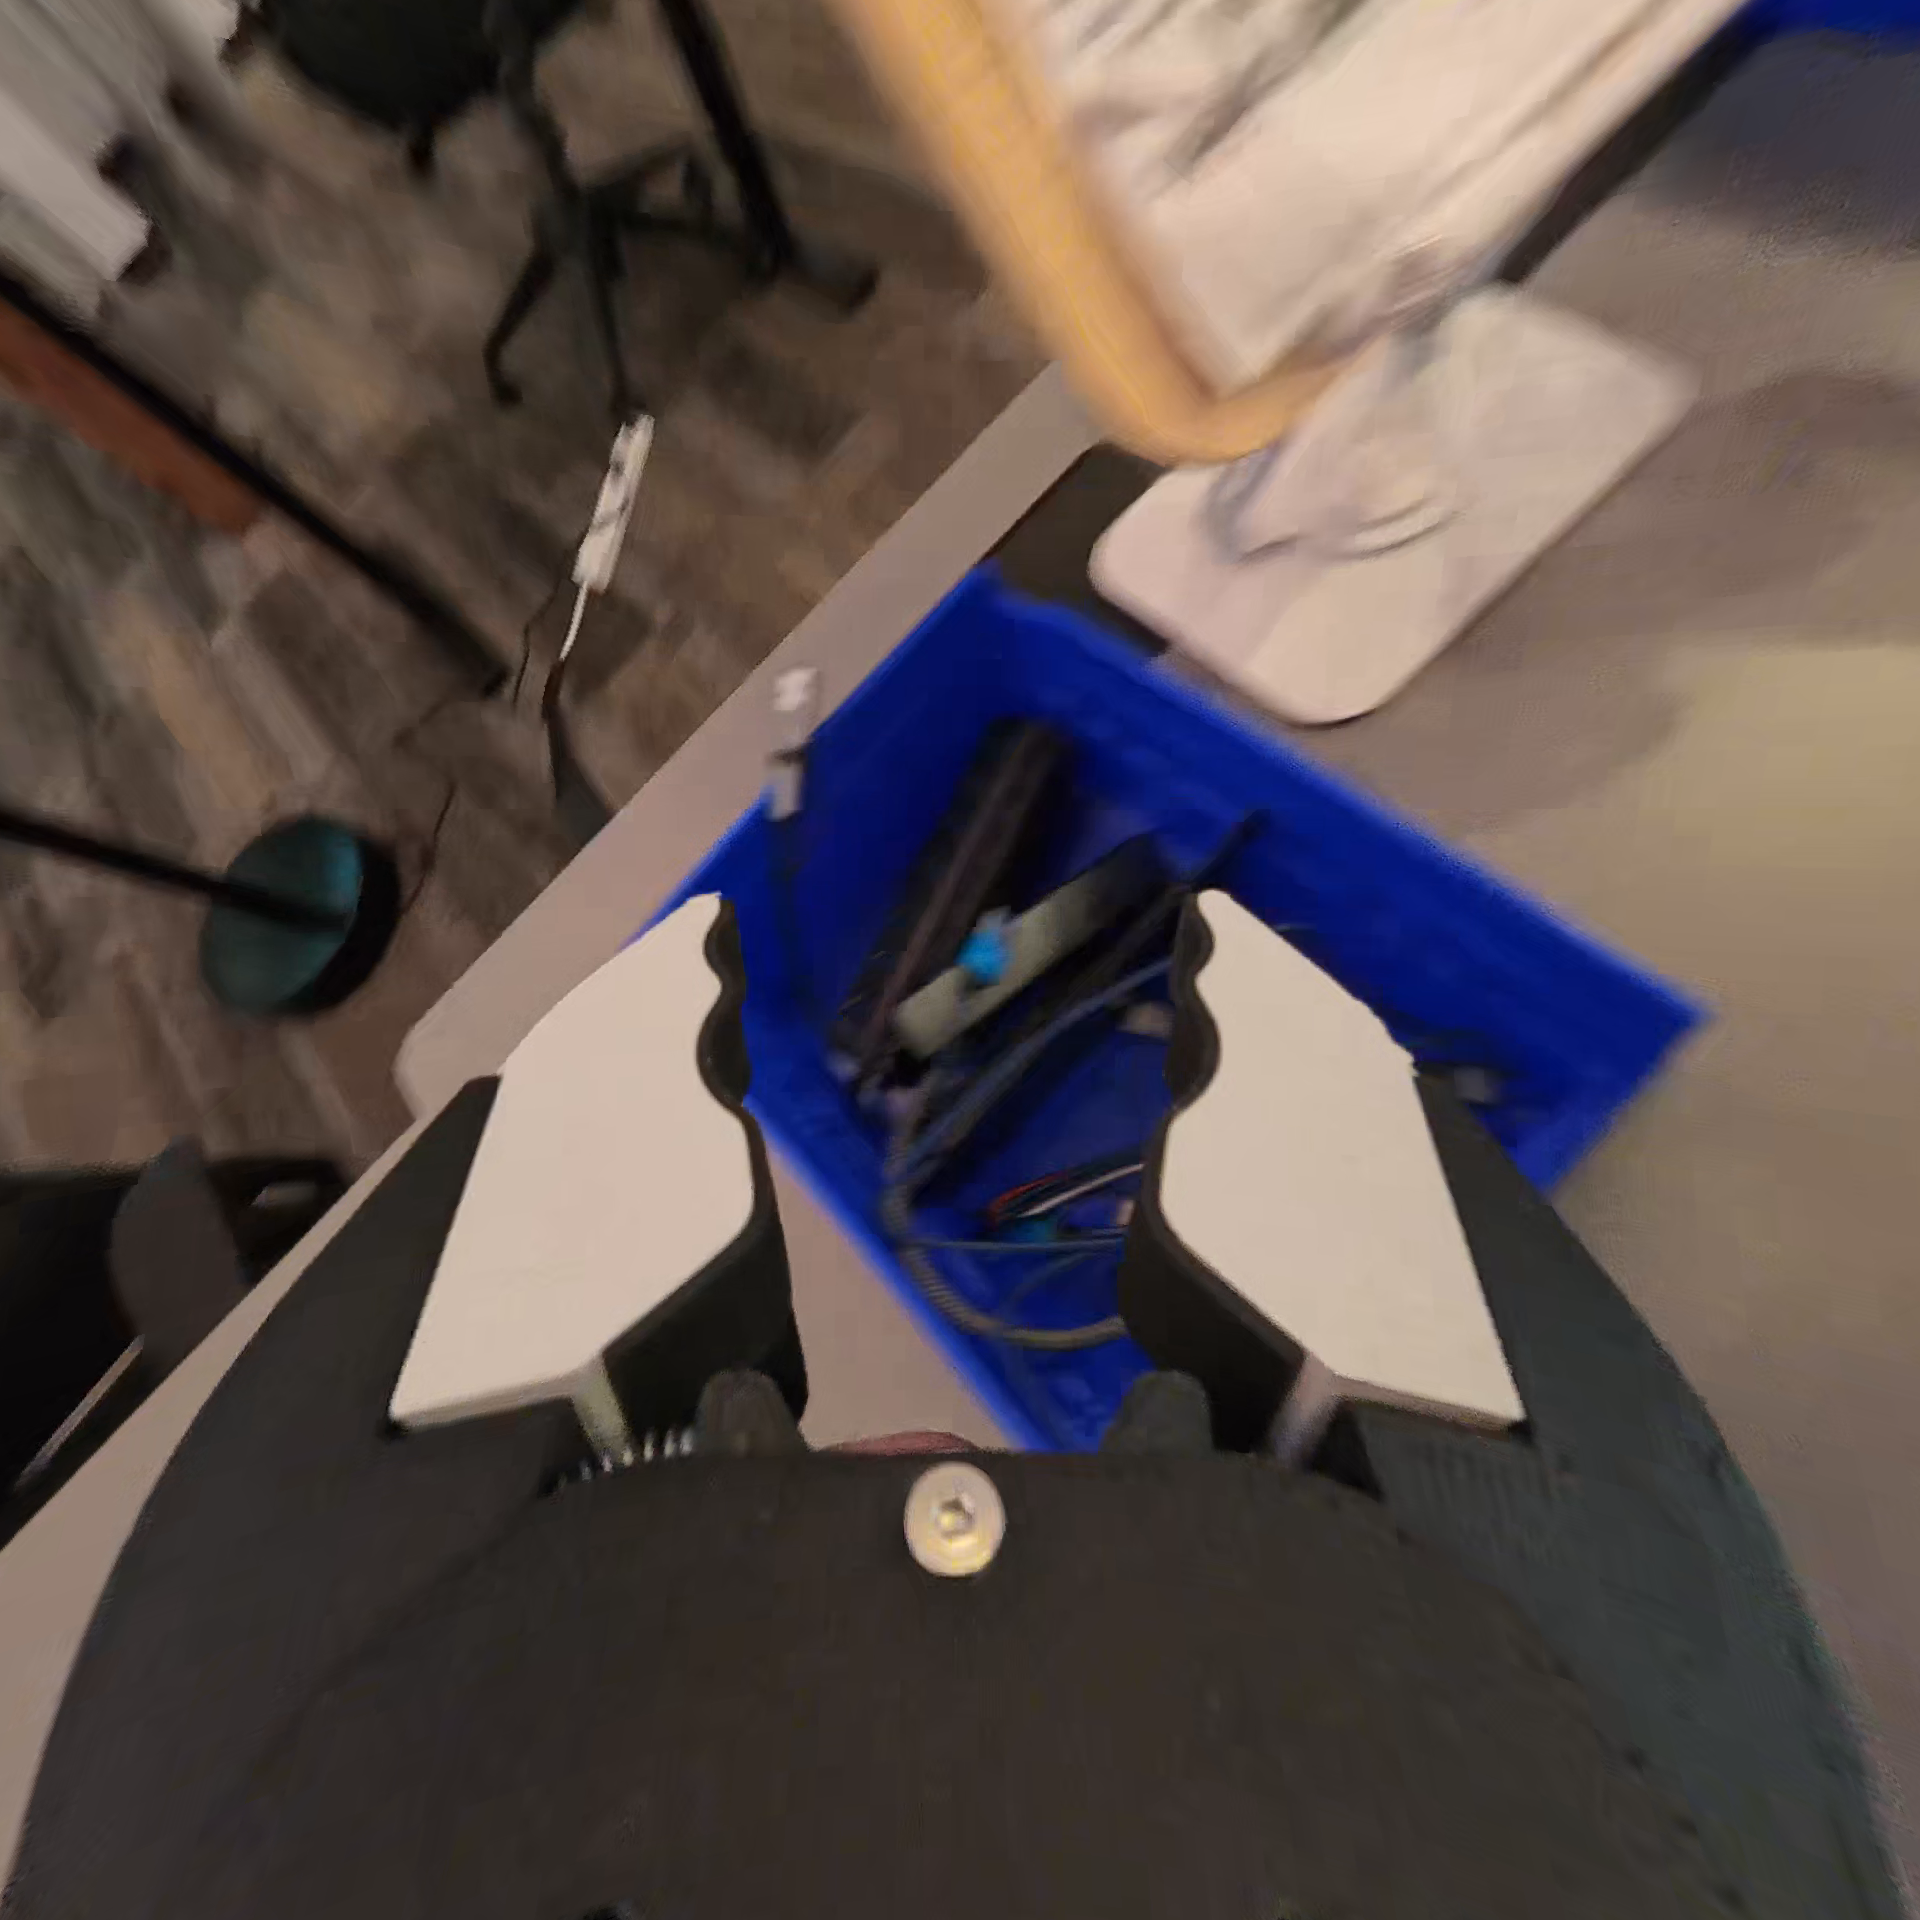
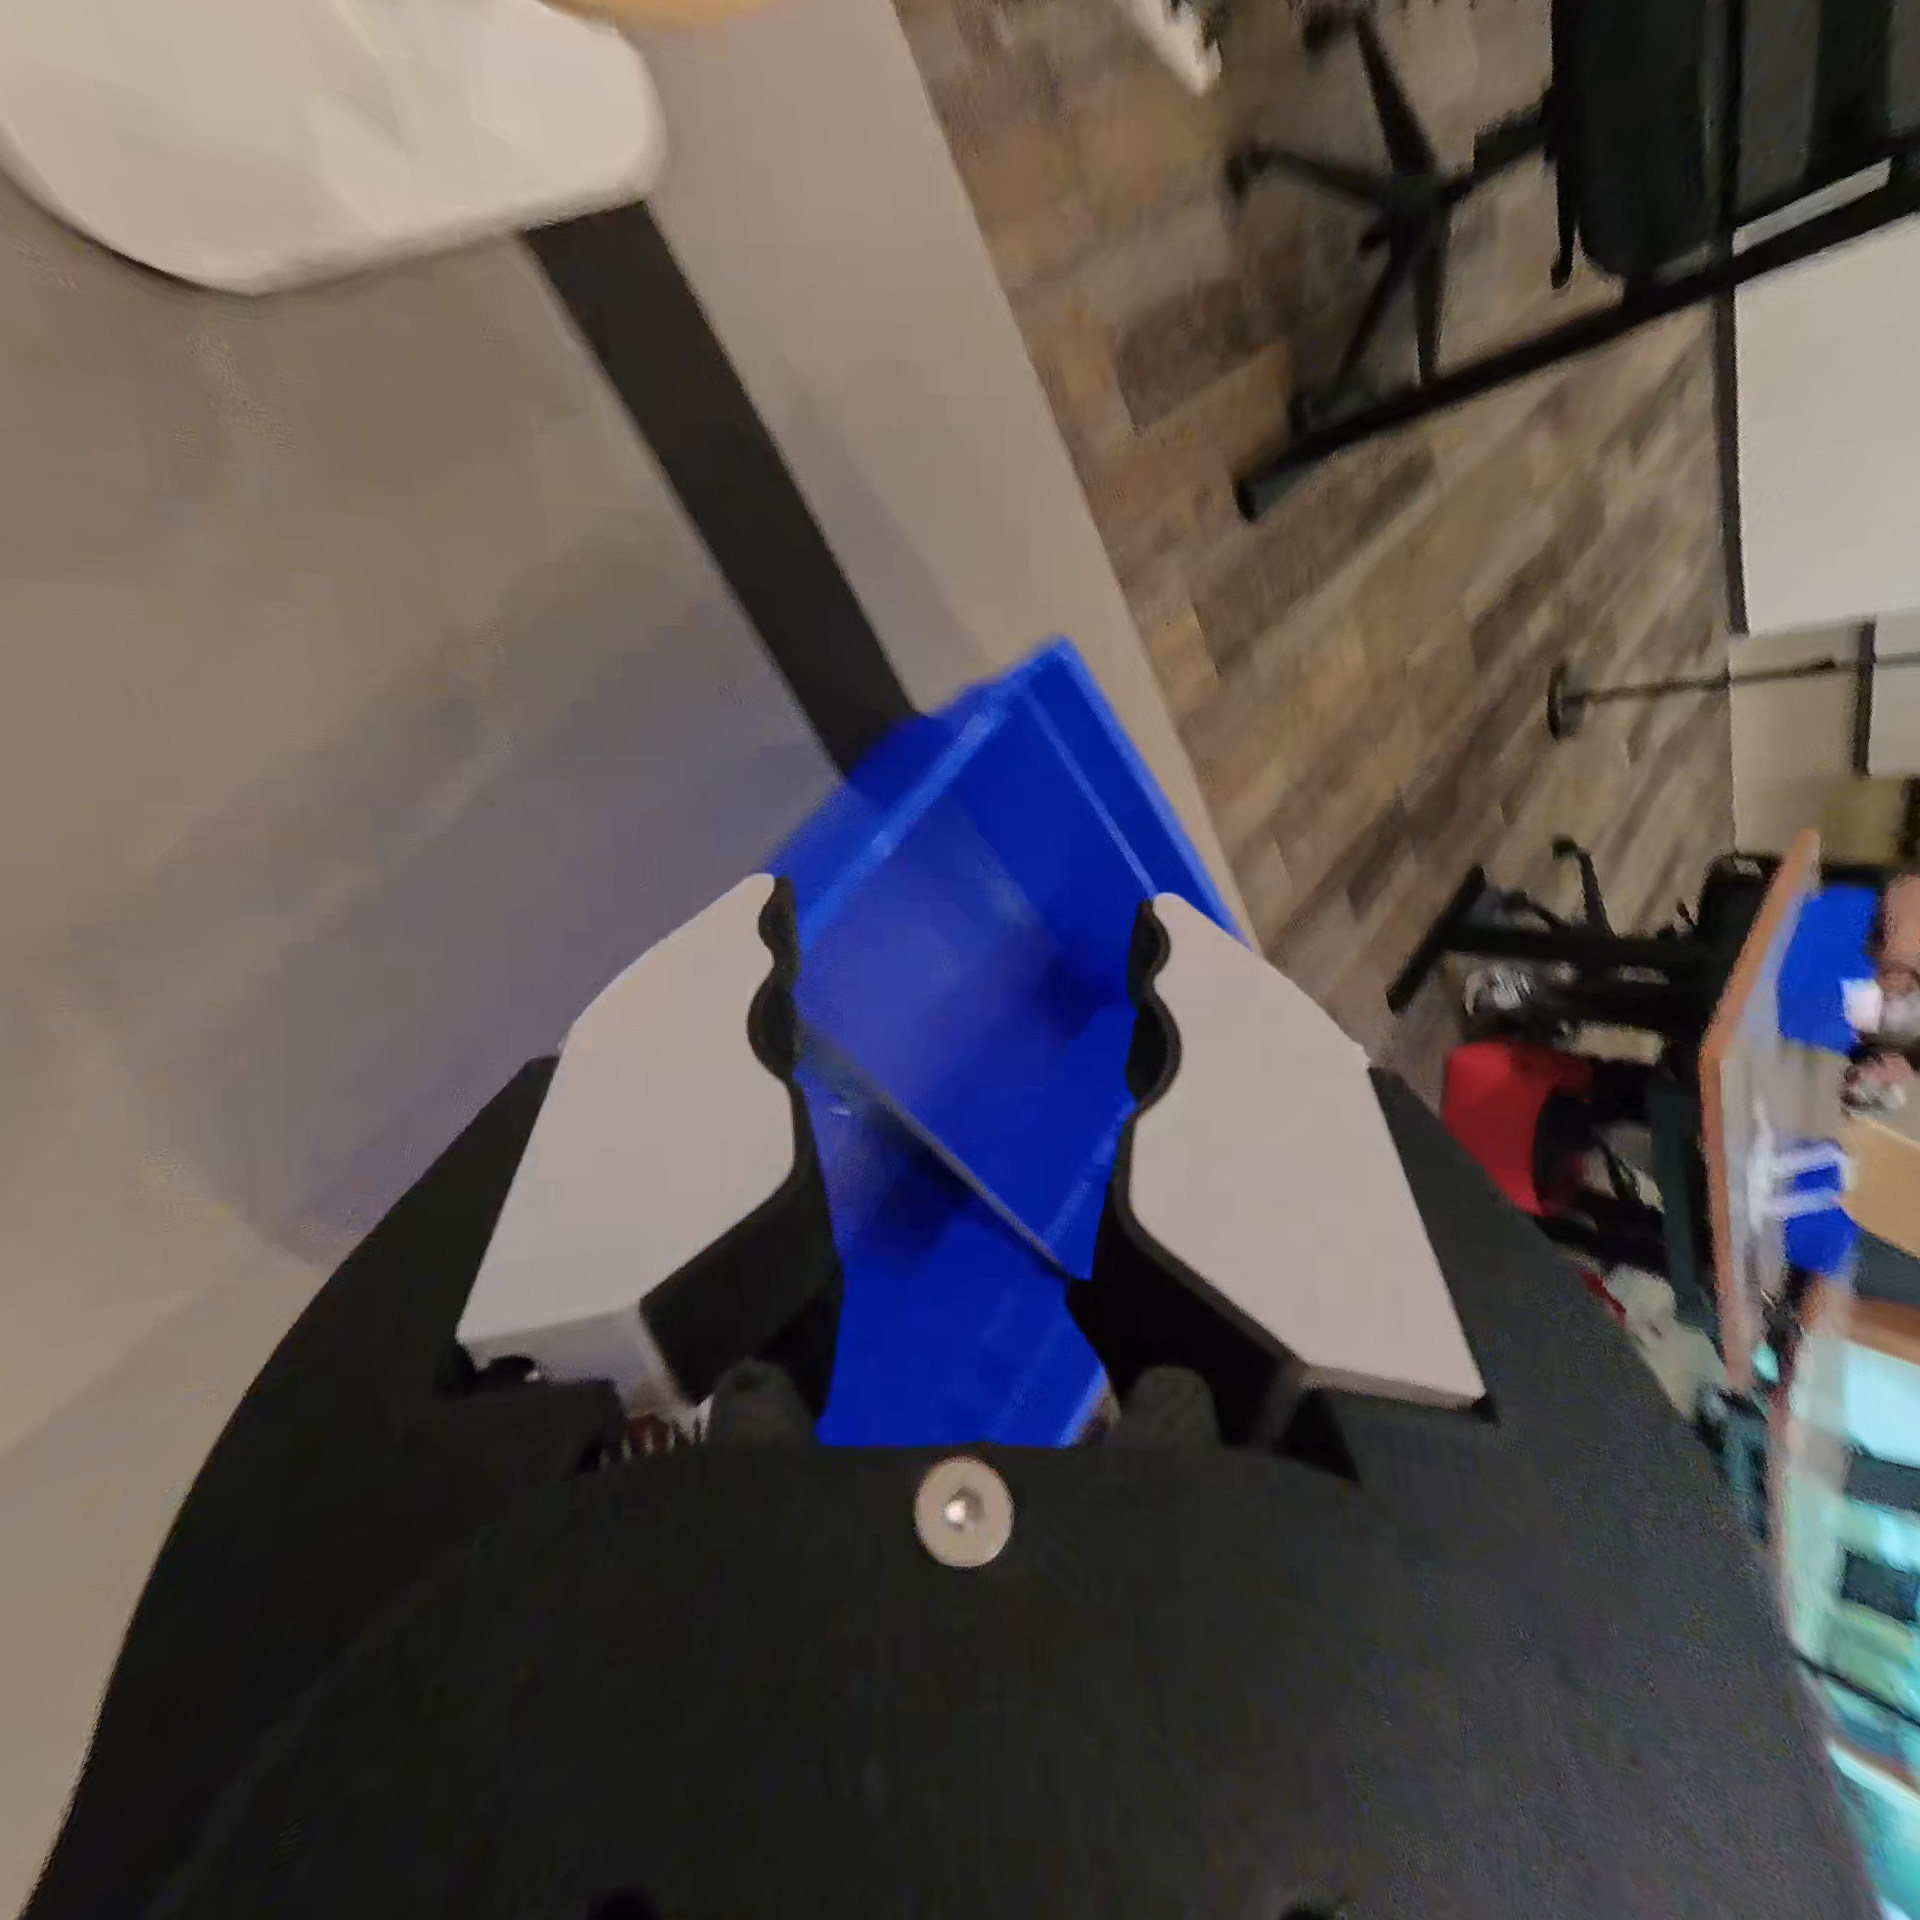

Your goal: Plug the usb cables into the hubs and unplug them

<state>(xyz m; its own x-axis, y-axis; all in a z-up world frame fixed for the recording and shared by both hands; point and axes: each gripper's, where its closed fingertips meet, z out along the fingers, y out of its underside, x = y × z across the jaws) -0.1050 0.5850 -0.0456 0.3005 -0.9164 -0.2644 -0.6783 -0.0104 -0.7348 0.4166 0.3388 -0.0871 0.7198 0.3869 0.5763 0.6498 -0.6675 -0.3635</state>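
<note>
In the left wrist view my left gripper (image 1: 961, 977) is open and holds nothing. It hovers over a blue bin (image 1: 1351, 883) at the table's edge. In the bin lie a long grey and black hub (image 1: 1039, 935) with a light blue plug (image 1: 982, 951) in it, and a tangle of dark cables (image 1: 966, 1174). In the right wrist view my right gripper (image 2: 961, 966) is open and holds nothing. It hovers over another blue bin (image 2: 1081, 790), and no contents show in that bin. Both views are blurred by motion.
A white flat stand base (image 1: 1403, 520) sits on the grey table (image 1: 1714, 935) beyond the bin. A black strip (image 2: 707, 468) runs across the table to the right-hand bin. The table edge (image 1: 582, 883) drops to a floor with chair legs (image 1: 582, 260). Across from one pair of fingers to the other is roughly 60 centimeters.
</note>
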